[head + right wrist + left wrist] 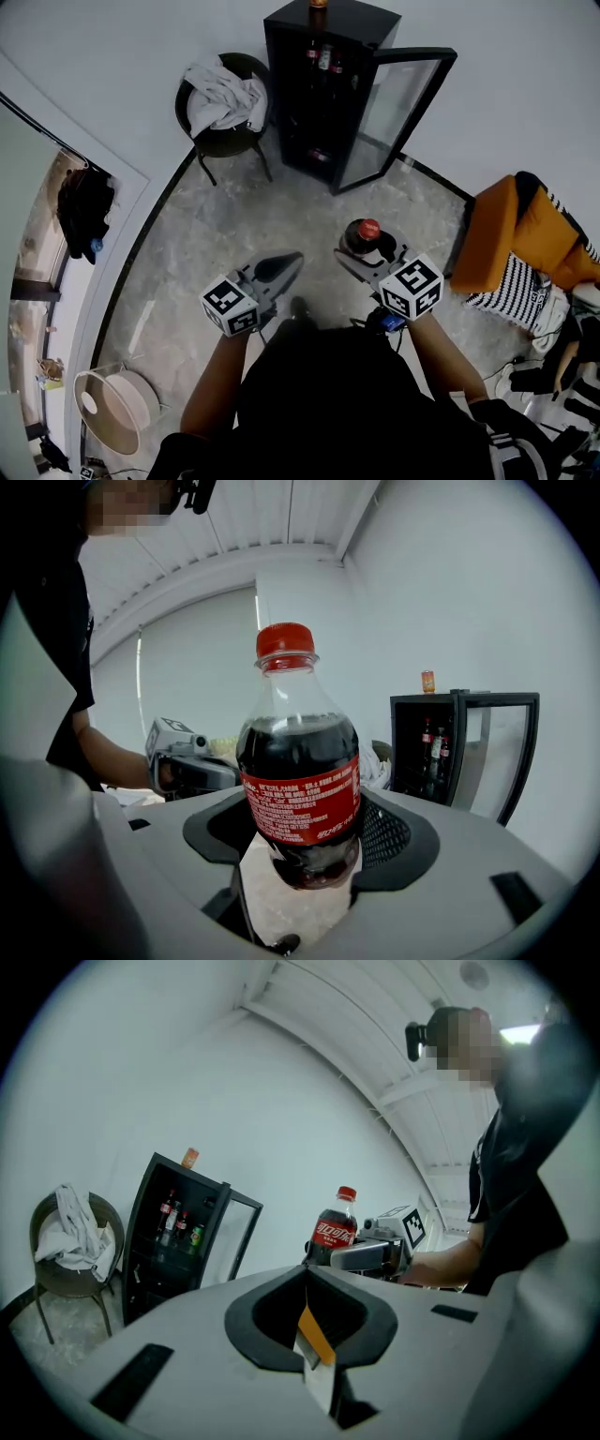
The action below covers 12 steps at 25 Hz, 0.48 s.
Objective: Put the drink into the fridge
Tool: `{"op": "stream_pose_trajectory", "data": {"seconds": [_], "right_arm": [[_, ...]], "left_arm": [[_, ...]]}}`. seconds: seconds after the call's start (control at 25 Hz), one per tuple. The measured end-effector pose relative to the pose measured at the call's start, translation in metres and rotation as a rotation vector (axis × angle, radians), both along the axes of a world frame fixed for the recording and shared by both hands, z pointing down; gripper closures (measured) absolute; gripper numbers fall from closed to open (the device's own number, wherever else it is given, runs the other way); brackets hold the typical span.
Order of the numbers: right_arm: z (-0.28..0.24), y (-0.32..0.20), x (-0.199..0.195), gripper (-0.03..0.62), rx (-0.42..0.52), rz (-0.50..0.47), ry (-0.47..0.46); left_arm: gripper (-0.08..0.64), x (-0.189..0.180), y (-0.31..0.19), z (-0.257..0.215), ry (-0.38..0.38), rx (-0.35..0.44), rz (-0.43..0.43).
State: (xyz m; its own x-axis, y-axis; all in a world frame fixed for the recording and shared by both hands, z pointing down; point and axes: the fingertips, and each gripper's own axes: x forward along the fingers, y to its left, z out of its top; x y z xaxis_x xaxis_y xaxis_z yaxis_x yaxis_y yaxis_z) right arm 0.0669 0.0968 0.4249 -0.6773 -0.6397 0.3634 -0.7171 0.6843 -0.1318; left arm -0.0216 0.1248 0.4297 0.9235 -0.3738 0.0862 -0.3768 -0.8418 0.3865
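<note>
A cola bottle (366, 232) with a red cap and red label stands upright in my right gripper (367, 251), which is shut on its lower body (300, 794). The black fridge (319, 84) stands ahead by the wall, its glass door (398, 108) swung open to the right. Bottles and a can (178, 1221) sit on its upper shelf. My left gripper (281, 267) is held level beside the right one, jaws together with nothing in them (314, 1335). Both grippers are well short of the fridge.
A dark round chair (225, 141) with a white cloth on it stands left of the fridge. A small orange bottle (319, 4) sits on the fridge top. Orange cushions (511, 234) lie at the right, a white round shade (112, 408) at the lower left.
</note>
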Motion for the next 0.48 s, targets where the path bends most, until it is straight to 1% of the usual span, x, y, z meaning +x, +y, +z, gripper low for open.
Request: {"op": "stream_pose_trajectory", "data": {"seconds": [0.24,0.48], "right_arm": [[-0.005,-0.049,-0.022,0.281,0.005,0.030,0.029],[-0.007,-0.085,-0.027,0.281,-0.002,0.036,0.034]], "left_arm": [[0.549,-0.032,-0.046,0.001,-0.004,0.011,0.022],[0.549,-0.052,-0.088,0.002,0.011,0.000,-0.025]]}}
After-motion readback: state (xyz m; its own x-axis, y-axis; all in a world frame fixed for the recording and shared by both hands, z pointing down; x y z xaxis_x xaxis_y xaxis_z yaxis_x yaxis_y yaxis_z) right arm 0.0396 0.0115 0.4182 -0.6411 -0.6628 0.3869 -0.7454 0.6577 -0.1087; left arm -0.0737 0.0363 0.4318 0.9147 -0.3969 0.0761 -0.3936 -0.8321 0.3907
